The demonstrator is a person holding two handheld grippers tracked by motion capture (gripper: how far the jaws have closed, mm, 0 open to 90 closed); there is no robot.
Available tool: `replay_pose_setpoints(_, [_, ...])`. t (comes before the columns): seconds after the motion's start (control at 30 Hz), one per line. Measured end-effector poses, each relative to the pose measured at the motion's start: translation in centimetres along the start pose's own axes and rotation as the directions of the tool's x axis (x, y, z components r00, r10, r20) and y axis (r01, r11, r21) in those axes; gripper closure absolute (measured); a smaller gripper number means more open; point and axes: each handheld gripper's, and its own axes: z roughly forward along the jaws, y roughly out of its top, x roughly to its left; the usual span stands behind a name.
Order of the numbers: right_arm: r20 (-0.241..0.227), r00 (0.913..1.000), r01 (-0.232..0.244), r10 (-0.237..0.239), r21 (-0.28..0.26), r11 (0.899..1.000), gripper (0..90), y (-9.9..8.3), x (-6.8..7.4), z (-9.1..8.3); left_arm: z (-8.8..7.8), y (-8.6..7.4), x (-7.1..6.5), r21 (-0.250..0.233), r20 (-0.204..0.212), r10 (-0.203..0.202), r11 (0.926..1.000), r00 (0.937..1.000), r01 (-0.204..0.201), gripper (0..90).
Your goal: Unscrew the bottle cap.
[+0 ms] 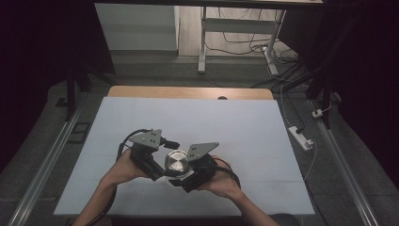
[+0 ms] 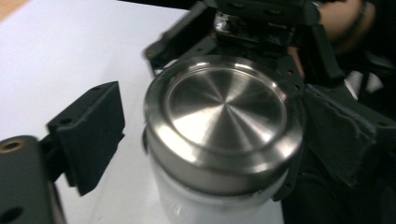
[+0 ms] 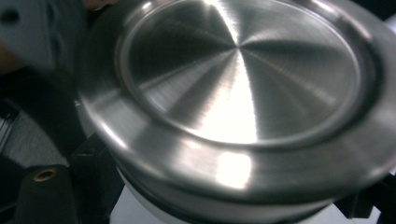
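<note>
A white jar [image 2: 210, 205] with a brushed steel lid [image 1: 176, 161] stands upright near the front of the table, between both grippers. My right gripper [image 1: 188, 175] comes in from the right and is shut on the jar [image 3: 140, 205] just under the lid [image 3: 243, 79], with a black jaw on either side. My left gripper [image 1: 159, 170] reaches in from the left. In the left gripper view its jaws straddle the lid [image 2: 219, 112]. The left pad [image 2: 88, 135] stands clear of the metal with white table showing in the gap, so the left gripper [image 2: 210, 135] is open.
A white sheet [image 1: 197, 117] covers the wooden table, with bare room behind and beside the jar. On the floor lie a power strip [image 1: 301, 136] at the right and cables at the back, near a desk's legs [image 1: 202, 47]. Metal rails [image 1: 42, 165] run along both sides.
</note>
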Motion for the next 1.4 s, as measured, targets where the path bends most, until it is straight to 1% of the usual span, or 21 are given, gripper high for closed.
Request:
replay_pose_setpoints(0.03, [-0.004, 0.9998, 0.018, -0.018, 0.008, 1.0, 14.9, 0.0, 0.1, 0.0, 0.1, 0.0, -0.2, -0.002, 0.012, 0.015, 0.9999, 0.9998, -0.015, 16.9])
replay_pose_setpoints(0.1, [-0.007, 0.9996, 0.026, -0.026, 0.013, 1.0, 14.9, 0.0, 0.3, 0.1, 0.1, 0.1, -0.5, 0.003, -0.015, 0.039, 0.9992, 0.9991, -0.039, 19.5])
replay_pose_setpoints(0.2, [0.018, 0.9997, 0.015, -0.016, 0.007, 1.0, 14.9, 0.0, 0.1, 0.0, 0.2, 0.4, -0.6, -0.001, -0.065, 0.011, 0.9999, 0.9978, -0.011, 19.9])
replay_pose_setpoints(0.27, [0.045, 0.9988, -0.017, 0.017, -0.005, 1.0, 15.0, 0.0, -0.1, -0.2, 0.6, 0.6, -0.7, -0.012, -0.12, -0.026, 0.9996, 0.9924, 0.025, 20.0])
replay_pose_setpoints(0.33, [0.088, 0.9946, -0.054, 0.055, -0.013, 0.998, 14.9, 0.0, -0.5, -0.3, 1.1, 1.0, -0.9, -0.016, -0.196, -0.064, 0.998, 0.9785, 0.062, 20.0])
replay_pose_setpoints(0.4, [0.14, 0.9864, -0.084, 0.086, -0.021, 0.996, 15.0, -0.1, -0.8, -0.4, 1.8, 1.4, -1.2, -0.024, -0.282, -0.099, 0.9951, 0.9542, 0.096, 20.1])
replay_pose_setpoints(0.47, [0.185, 0.9755, -0.115, 0.119, -0.032, 0.993, 15.0, -0.2, -1.1, -0.5, 2.5, 1.7, -1.6, -0.04, -0.357, -0.131, 0.9914, 0.925, 0.125, 20.1])
replay_pose_setpoints(0.53, [0.219, 0.9656, -0.134, 0.14, -0.041, 0.99, 15.0, -0.4, -1.2, -0.6, 3.0, 1.9, -1.8, -0.055, -0.403, -0.149, 0.9888, 0.9032, 0.139, 20.1])
replay_pose_setpoints(0.57, [0.226, 0.9627, -0.142, 0.149, -0.047, 0.989, 14.9, -0.4, -1.3, -0.6, 3.1, 1.9, -1.9, -0.063, -0.415, -0.158, 0.9874, 0.8959, 0.145, 20.1])
replay_pose_setpoints(0.67, [0.239, 0.9559, -0.162, 0.17, -0.055, 0.985, 15.0, -0.4, -1.3, -0.6, 3.2, 1.9, -2.0, -0.083, -0.435, -0.179, 0.9838, 0.8823, 0.159, 20.2])
replay_pose_setpoints(0.8, [0.25, 0.9524, -0.165, 0.174, -0.058, 0.985, 15.0, -0.4, -1.3, -0.6, 3.2, 2.0, -2.1, -0.097, -0.451, -0.196, 0.9806, 0.8709, 0.17, 20.2])
replay_pose_setpoints(0.93, [0.266, 0.9472, -0.17, 0.18, -0.06, 0.984, 14.9, -0.4, -1.3, -0.6, 3.5, 2.1, -2.3, -0.112, -0.477, -0.217, 0.9761, 0.8519, 0.186, 20.2])
replay_pose_setpoints(0.97, [0.27, 0.9452, -0.173, 0.183, -0.062, 0.983, 15.0, -0.4, -1.3, -0.6, 3.6, 2.1, -2.4, -0.115, -0.478, -0.222, 0.9751, 0.85, 0.19, 20.2])
replay_pose_setpoints(1.03, [0.278, 0.9423, -0.176, 0.187, -0.063, 0.982, 15.0, -0.4, -1.3, -0.6, 3.7, 2.0, -2.4, -0.126, -0.492, -0.234, 0.9721, 0.8385, 0.198, 20.1])
replay_pose_setpoints(1.1, [0.293, 0.9369, -0.179, 0.19, -0.064, 0.982, 14.9, -0.4, -1.2, -0.6, 3.9, 2.0, -2.5, -0.132, -0.497, -0.245, 0.9695, 0.8325, 0.207, 20.0])
replay_pose_setpoints(1.13, [0.292, 0.9368, -0.181, 0.192, -0.066, 0.981, 15.0, -0.4, -1.3, -0.5, 4.0, 2.0, -2.5, -0.136, -0.507, -0.248, 0.9688, 0.8254, 0.207, 20.1])
replay_pose_setpoints(1.2, [0.29, 0.9359, -0.187, 0.2, -0.072, 0.98, 15.0, -0.5, -1.3, -0.5, 4.0, 1.9, -2.5, -0.146, -0.499, -0.252, 0.9676, 0.8291, 0.206, 19.9])
replay_pose_setpoints(1.23, [0.288, 0.9356, -0.191, 0.204, -0.072, 0.979, 15.0, -0.5, -1.3, -0.5, 3.9, 1.8, -2.3, -0.149, -0.479, -0.258, 0.966, 0.8389, 0.212, 19.7])
replay_pose_setpoints(1.27, [0.279, 0.9376, -0.192, 0.207, -0.081, 0.978, 14.9, -0.6, -1.4, -0.6, 3.8, 1.9, -2.0, -0.145, -0.447, -0.264, 0.9642, 0.8545, 0.222, 18.3])
replay_pose_setpoints(1.33, [0.259, 0.9427, -0.194, 0.21, -0.087, 0.977, 15.0, -0.6, -1.5, -0.8, 3.1, 1.8, -1.4, -0.163, -0.401, -0.278, 0.9592, 0.8726, 0.231, 7.4])
replay_pose_setpoints(1.4, [0.241, 0.9476, -0.193, 0.21, -0.09, 0.977, 15.0, -0.6, -1.7, -1.0, 2.0, 1.6, -0.9, -0.181, -0.325, -0.269, 0.9585, 0.9066, 0.22, 3.3])
